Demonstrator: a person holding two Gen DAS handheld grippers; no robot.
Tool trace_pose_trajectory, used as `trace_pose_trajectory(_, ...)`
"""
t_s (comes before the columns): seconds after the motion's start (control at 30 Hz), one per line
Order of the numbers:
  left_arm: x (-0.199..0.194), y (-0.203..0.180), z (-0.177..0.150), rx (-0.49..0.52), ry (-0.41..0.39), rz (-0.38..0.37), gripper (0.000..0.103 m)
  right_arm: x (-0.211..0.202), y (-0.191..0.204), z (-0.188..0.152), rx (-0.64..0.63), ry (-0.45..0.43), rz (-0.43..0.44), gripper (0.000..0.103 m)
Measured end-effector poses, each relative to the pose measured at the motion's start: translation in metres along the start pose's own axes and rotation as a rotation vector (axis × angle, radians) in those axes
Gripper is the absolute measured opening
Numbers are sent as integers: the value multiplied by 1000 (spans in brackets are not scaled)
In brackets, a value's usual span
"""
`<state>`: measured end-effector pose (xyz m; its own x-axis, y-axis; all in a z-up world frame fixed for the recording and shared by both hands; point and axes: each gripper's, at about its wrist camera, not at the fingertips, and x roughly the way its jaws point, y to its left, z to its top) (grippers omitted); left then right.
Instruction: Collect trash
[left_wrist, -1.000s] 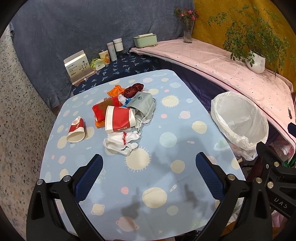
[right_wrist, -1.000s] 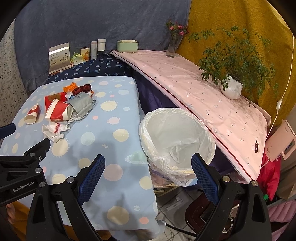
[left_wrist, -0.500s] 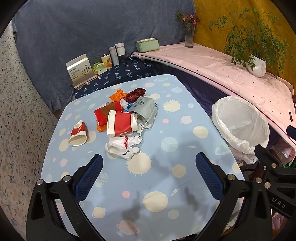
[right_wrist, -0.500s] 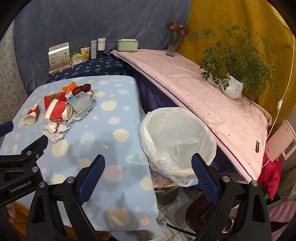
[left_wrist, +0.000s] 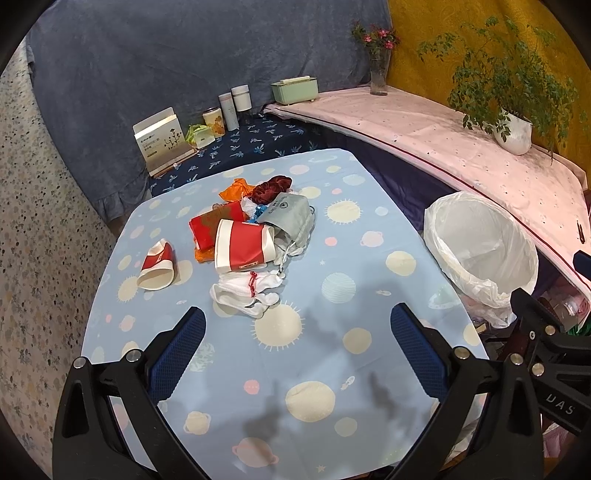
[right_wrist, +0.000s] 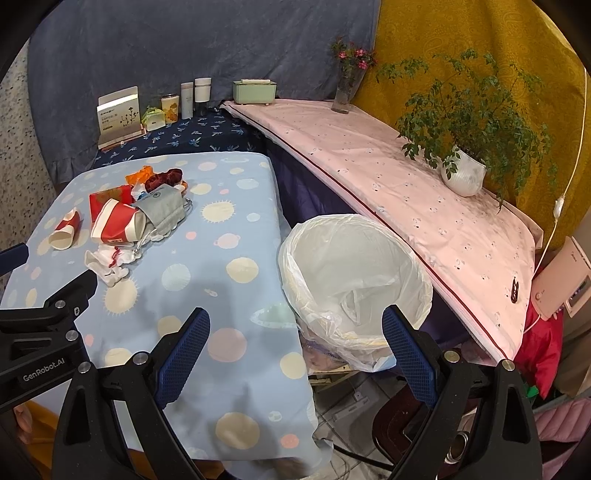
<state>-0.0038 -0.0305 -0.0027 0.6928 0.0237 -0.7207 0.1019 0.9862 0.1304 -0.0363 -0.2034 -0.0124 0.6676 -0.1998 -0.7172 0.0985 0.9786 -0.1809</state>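
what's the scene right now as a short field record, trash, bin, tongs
trash pile: large red-and-white paper cup, grey pouch, white crumpled cloth, red wrapper, all on the table
stray item: small paper cup, lying on its side, apart from the pile
bin: white-lined trash bin beside the table, liner open
left tongs: open, holding nothing
right tongs: open, holding nothing
collected: nothing gripped yet

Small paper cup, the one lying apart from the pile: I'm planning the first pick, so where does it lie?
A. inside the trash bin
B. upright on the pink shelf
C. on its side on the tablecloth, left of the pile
C: the small paper cup lies tipped over on the tablecloth, left of the pile.
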Motion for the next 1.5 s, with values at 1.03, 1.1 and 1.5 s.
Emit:
trace_pose_trajectory(1.03,4,6,-4,-66,8,-7,96,-5,7,-3,-8,-11,21,90)
trace_pose_trajectory(1.1,3,7,-4,-69,10,-11,96,-5,8,-3,-7,-11,21,90)
trace_pose_trajectory(1.5,5,8,-4,-70,21,-21,96,-5,7,-3,-8,-12,20,90)
